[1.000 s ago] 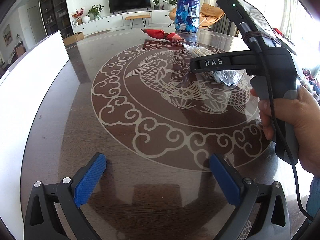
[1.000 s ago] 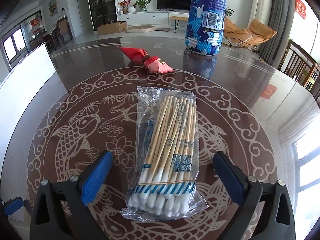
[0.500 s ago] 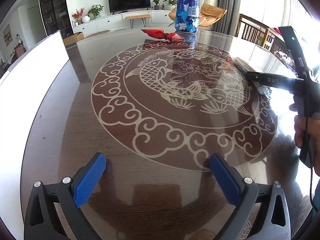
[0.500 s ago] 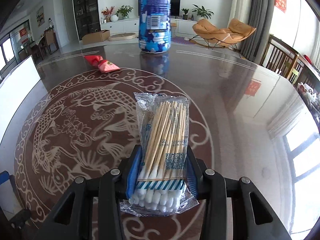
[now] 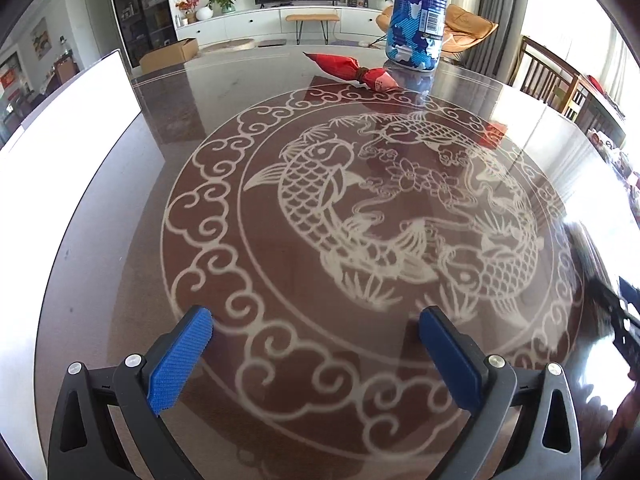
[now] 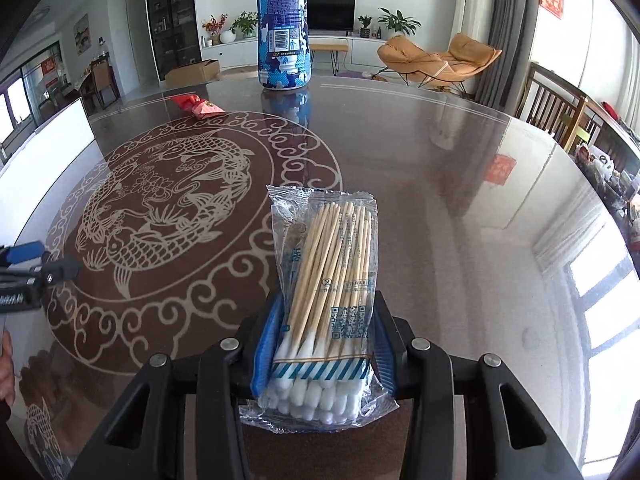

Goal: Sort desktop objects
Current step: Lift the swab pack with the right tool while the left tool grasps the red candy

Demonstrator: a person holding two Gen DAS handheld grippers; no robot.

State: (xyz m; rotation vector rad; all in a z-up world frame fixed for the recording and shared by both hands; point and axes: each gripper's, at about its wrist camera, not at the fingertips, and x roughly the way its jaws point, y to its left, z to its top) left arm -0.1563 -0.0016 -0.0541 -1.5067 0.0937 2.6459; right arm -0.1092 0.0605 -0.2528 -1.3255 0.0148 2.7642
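Observation:
My right gripper (image 6: 325,354) is shut on a clear pack of cotton swabs (image 6: 332,280) and holds it above the right part of the dark table. A blue camouflage bottle (image 6: 283,28) stands upright at the far edge; it also shows in the left wrist view (image 5: 418,16). A red wrapped packet (image 6: 198,105) lies left of the bottle, and it shows in the left wrist view (image 5: 352,72) too. My left gripper (image 5: 316,354) is open and empty over the near side of the carp pattern. Its tips show at the left edge of the right wrist view (image 6: 24,254).
The round dark table (image 5: 120,208) bears a pale carp and cloud pattern. A white board (image 5: 60,120) runs along its left edge. Wooden chairs (image 6: 560,108) stand beyond the right edge. The right gripper's body shows blurred at the left wrist view's right edge (image 5: 618,312).
My right gripper closed on the swab pack, lifted it and carried it to the right. The left gripper stayed open and hardly moved.

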